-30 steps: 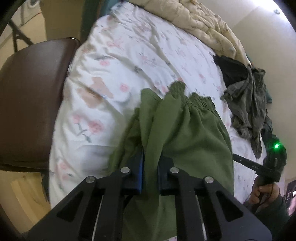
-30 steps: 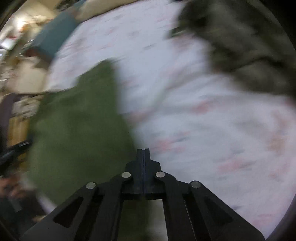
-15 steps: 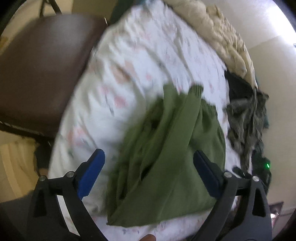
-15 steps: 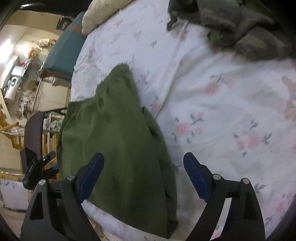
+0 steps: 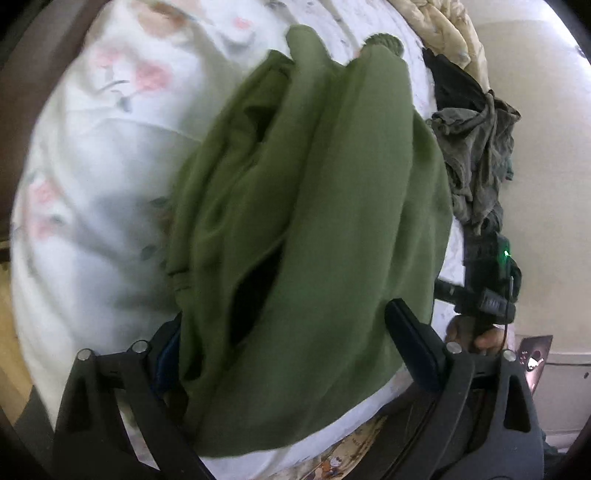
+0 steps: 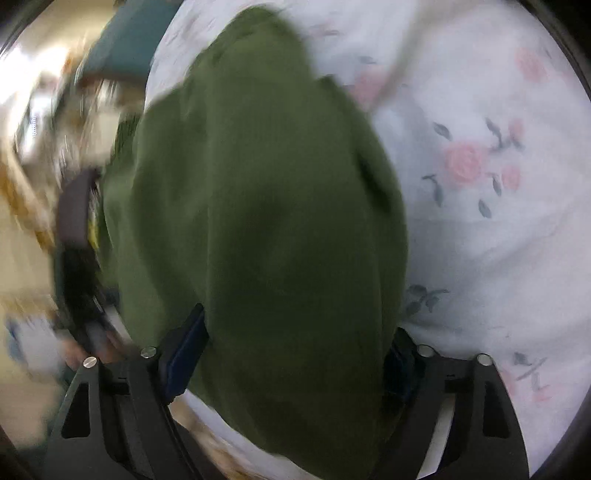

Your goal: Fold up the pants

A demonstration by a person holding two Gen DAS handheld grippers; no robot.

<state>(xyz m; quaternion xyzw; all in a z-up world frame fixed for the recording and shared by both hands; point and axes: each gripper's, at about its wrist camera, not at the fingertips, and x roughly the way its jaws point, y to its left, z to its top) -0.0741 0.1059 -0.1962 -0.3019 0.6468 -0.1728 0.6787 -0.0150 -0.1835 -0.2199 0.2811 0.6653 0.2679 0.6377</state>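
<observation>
The green pants (image 5: 314, 221) lie bunched in folds on the floral bedsheet (image 5: 92, 184), waistband at the far end. My left gripper (image 5: 288, 339) is open, its jaws wide on either side of the near end of the pants. In the right wrist view the pants (image 6: 266, 221) fill the middle, blurred. My right gripper (image 6: 295, 354) is open too, its jaws straddling the near edge of the cloth. The right gripper also shows in the left wrist view (image 5: 487, 288) at the right edge, held by a hand.
A heap of dark grey clothes (image 5: 476, 155) lies on the bed to the right of the pants. A cream quilt (image 5: 439, 33) is bunched at the far end. A brown chair (image 5: 14, 74) stands left of the bed. The bed's near edge is just below both grippers.
Both grippers were shut a second ago, opened half a second ago, and have since dropped down close to the pants, with jaws around the near end.
</observation>
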